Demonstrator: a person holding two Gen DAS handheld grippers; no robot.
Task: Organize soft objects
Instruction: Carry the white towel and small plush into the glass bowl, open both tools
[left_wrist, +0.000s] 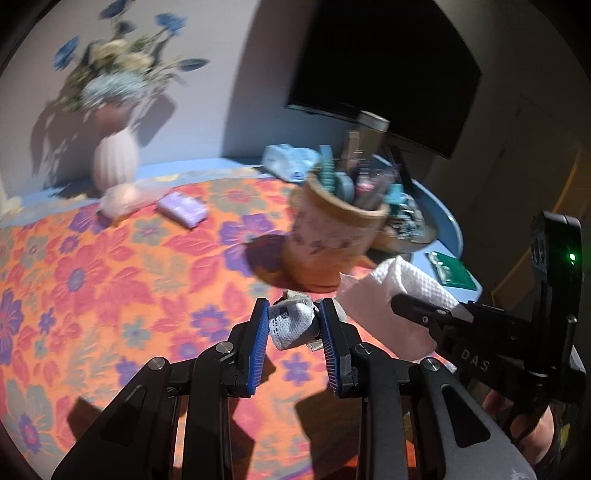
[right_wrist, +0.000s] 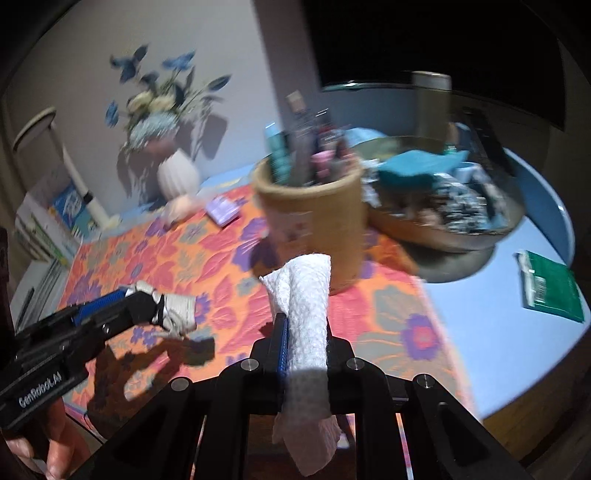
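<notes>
My left gripper is shut on a small white knitted bundle, held above the flowered cloth; the bundle also shows at the left of the right wrist view, in the left gripper. A white paper towel stands upright between the pads of my right gripper, which is shut on it. That towel and the right gripper appear to the right in the left wrist view. Both grippers hang just in front of a tan cup.
The tan cup holds tubes and brushes. A wooden bowl of clutter sits to its right on the blue table. A green packet, a purple packet, a white vase with flowers and a dark screen stand around.
</notes>
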